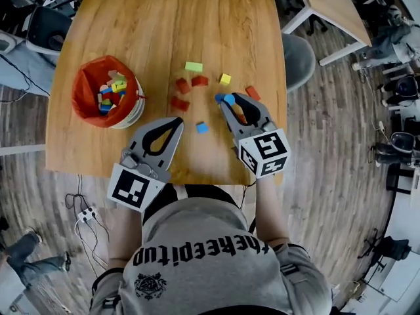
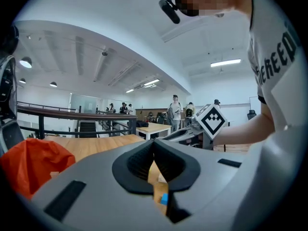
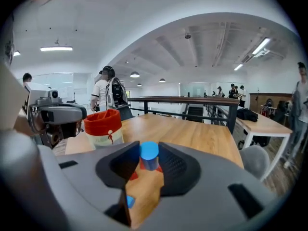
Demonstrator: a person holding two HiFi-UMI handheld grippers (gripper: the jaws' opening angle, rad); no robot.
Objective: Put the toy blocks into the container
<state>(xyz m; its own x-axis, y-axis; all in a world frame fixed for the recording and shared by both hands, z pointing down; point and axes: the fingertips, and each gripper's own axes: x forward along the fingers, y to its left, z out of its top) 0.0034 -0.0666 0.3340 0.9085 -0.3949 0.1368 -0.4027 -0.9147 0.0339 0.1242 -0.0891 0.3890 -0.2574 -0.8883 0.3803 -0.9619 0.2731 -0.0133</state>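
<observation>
Right gripper [image 3: 148,154] is clamped on a blue cylinder-shaped toy block [image 3: 149,155], pads snug on both its sides. It looks lifted off the light wooden table [image 1: 164,25], but that's hard to call from above. Left gripper [image 1: 178,120] is squeezed fully closed with nothing in it. It sits just right of the container [image 1: 134,113], a white bucket with an orange liner and a pile of mixed blocks inside, so it's between the bucket and the held cylinder. Further right of the bucket, loose on the wood: a small blue cube [image 1: 202,128], three red blocks [image 1: 182,85], a lime-green flat block [image 1: 193,66], a yellow cube [image 1: 225,79] and an orange-red block [image 1: 252,92].
</observation>
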